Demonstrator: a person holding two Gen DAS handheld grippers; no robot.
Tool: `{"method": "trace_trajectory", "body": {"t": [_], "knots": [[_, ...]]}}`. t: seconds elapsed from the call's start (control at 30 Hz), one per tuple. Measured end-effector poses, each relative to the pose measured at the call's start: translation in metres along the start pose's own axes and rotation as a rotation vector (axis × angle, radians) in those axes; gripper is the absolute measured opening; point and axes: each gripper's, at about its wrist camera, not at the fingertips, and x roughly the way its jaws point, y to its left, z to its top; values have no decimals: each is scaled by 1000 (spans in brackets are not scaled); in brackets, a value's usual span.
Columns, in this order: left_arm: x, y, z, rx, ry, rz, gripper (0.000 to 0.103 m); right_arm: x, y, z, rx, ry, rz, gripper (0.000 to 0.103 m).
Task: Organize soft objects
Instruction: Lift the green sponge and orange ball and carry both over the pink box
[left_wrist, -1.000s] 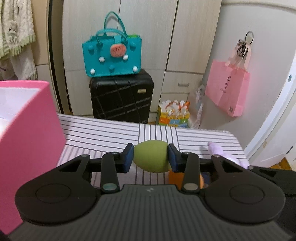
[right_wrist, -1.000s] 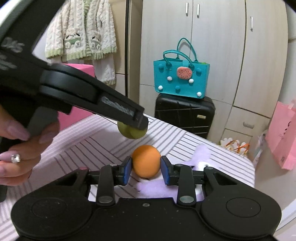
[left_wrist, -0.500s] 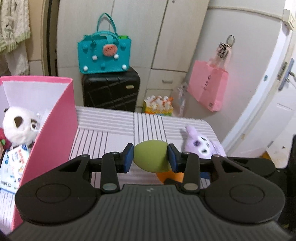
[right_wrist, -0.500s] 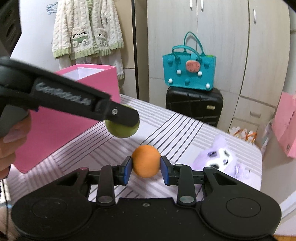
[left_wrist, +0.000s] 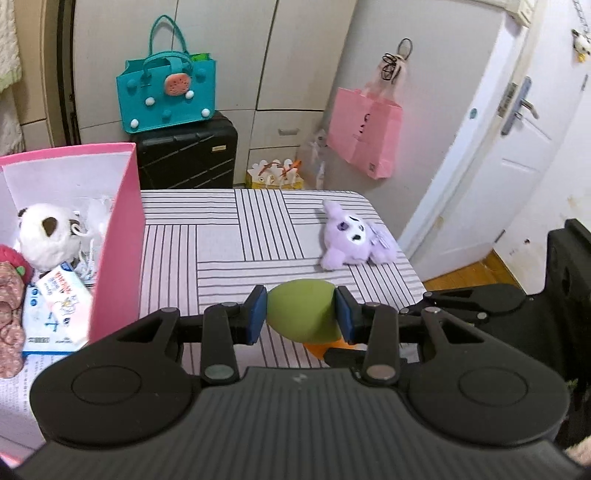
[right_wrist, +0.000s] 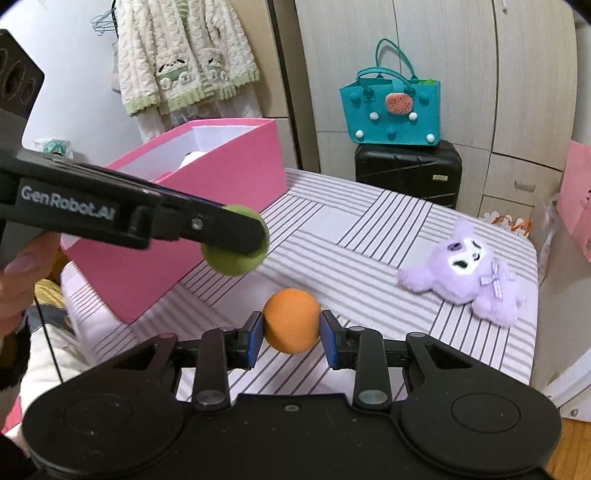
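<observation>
My left gripper (left_wrist: 300, 314) is shut on a green soft ball (left_wrist: 303, 314) and holds it above the striped table (left_wrist: 229, 254). It also shows in the right wrist view, where the green ball (right_wrist: 232, 262) hangs beside the pink box (right_wrist: 207, 206). My right gripper (right_wrist: 291, 332) is shut on an orange soft ball (right_wrist: 291, 320), held above the table; the orange ball (left_wrist: 325, 349) peeks out under the green one in the left view. A purple plush toy (left_wrist: 351, 238) (right_wrist: 465, 269) lies on the table's far right. The pink box (left_wrist: 118, 236) holds a white panda plush (left_wrist: 46, 232) and other items.
A black suitcase (left_wrist: 188, 155) with a teal bag (left_wrist: 166, 96) stands beyond the table. A pink paper bag (left_wrist: 364, 136) hangs on the wall at right, next to a white door (left_wrist: 517, 166). Knitted clothing (right_wrist: 184, 55) hangs behind the box.
Both grippers have risen and pulled back with their balls, so more of the table, the purple plush and the inside of the pink box came into view.
</observation>
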Motion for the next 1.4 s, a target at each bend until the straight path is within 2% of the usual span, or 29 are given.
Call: {"method": "trace_trajectory", "body": {"t": [0.13, 0.43, 0.6, 0.73, 0.87, 1.03, 1.2, 1.4], "knots": [[-18, 1, -6, 34, 16, 1, 38, -12, 11, -2, -1, 7, 19, 37], [-52, 8, -20, 66, 105, -68, 38, -36, 38, -1, -6, 24, 73, 37], [-72, 13, -31, 68, 78, -62, 38, -50, 53, 3, -33, 7, 62, 37], [-90, 17, -35, 68, 80, -95, 38, -59, 64, 8, -48, -5, 57, 37], [-114, 23, -31, 73, 83, -130, 39, -67, 78, 18, -57, 21, 86, 37], [-149, 32, -28, 101, 58, -118, 39, -76, 95, 30, -67, 45, 128, 37], [-179, 46, -26, 114, 9, -80, 39, -79, 115, 44, -83, 28, 155, 37], [-199, 70, -25, 114, -14, -38, 39, -75, 139, 61, -117, 14, 184, 37]]}}
